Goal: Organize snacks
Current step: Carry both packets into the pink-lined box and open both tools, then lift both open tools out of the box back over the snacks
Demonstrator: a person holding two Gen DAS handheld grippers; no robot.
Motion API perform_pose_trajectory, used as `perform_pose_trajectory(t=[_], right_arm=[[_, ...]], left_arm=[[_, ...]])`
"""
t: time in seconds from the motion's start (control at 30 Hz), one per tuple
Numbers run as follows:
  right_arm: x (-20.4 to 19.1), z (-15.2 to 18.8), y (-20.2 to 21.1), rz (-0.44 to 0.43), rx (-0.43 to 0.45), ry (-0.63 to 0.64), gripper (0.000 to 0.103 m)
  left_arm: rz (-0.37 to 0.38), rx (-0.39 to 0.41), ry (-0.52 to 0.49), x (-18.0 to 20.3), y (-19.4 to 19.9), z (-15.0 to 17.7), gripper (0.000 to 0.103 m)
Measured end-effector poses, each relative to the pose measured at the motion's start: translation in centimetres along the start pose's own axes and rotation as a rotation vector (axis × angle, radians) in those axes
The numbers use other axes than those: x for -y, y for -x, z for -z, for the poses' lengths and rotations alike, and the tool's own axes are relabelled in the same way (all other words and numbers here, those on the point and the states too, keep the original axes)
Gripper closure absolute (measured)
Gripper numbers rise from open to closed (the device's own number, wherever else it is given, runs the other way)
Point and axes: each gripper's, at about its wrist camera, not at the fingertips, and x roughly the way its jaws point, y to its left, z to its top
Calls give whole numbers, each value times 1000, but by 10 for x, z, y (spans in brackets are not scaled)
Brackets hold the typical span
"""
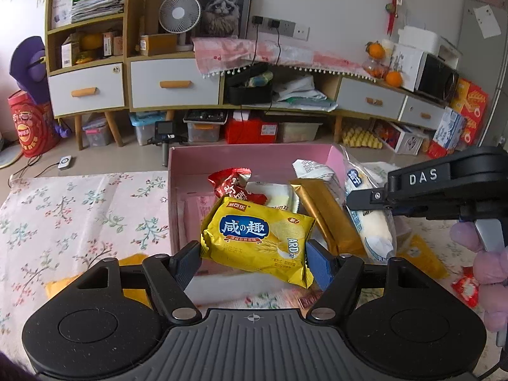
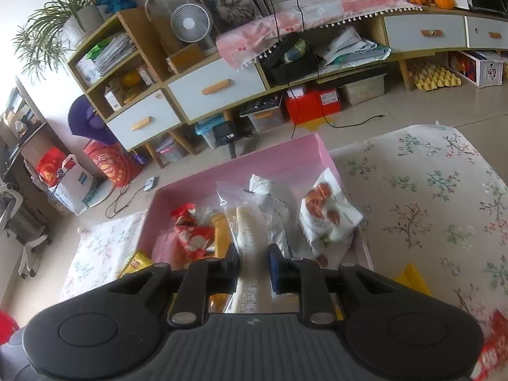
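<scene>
Over the pink box (image 1: 254, 158) on the flowery-clothed surface (image 1: 79, 209), both claws were busy at once. Left claw (image 1: 254, 254) was clamped across a yellow biscuit pack (image 1: 254, 238), pads on its two side edges, with the pack hanging just above the near wall of the box and not dropped in yet. Right claw (image 2: 254, 266) was pinched tight on a clear-wrapped white bread stick (image 2: 249, 235), gripped low down on the wrapper so the long end stuck out forward over the box. My guess is both are feather-light, crinkly and a bit slippery. The biscuits probably crack if squeezed hard, so holding by the edges or the crimped seal looked smart; the bread is soft and floppy, so a grip nearer the middle would likely stop it sagging. Inside the box there was already a red packet (image 1: 236, 187), a gold bar (image 1: 327, 216) and some white packs. The left wrist view was the only one that showed the printed front of the yellow pack properly, plus the other claw coming in from the right with a hand in a fuzzy purple glove (image 1: 489, 260) behind it. The right wrist view showed stuff that one missed: a white pack with nuts pictured on it (image 2: 327, 216) leaning by the box's right wall, and the open stretch of cloth to the right of the box.
</scene>
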Motion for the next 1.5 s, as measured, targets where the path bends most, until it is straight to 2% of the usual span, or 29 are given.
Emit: perform_pose_trajectory(t=[0.2,0.57,0.63,0.87,0.93,1.0,1.1,1.33,1.5], right_arm=[[10,-9,-20,-46,-9,-89,100],[14,-23,-33,26,52,-40,99],[18,-21,-31,23,66,-58,92],[21,-21,-13,6,95,-75,85],[19,-21,-6,13,101,-69,75],[18,-21,0,10,102,-66,70],[17,-19,10,0,99,-70,67],[14,-9,35,-6,103,-71,45],[8,7,49,-11,80,-36,34]], left_arm=[[-22,-1,-23,1,-22,-5,32],[-53,5,-52,-1,-39,-4,30],[-40,7,-44,-3,-38,-4,28],[-11,3,-34,-3,-30,-6,24],[-4,6,-37,-2,-24,-6,24],[3,10,-35,-1,-17,-7,20],[12,12,-33,1,-7,-6,18],[7,6,-26,3,21,0,16],[3,-12,8,1,40,11,14]])
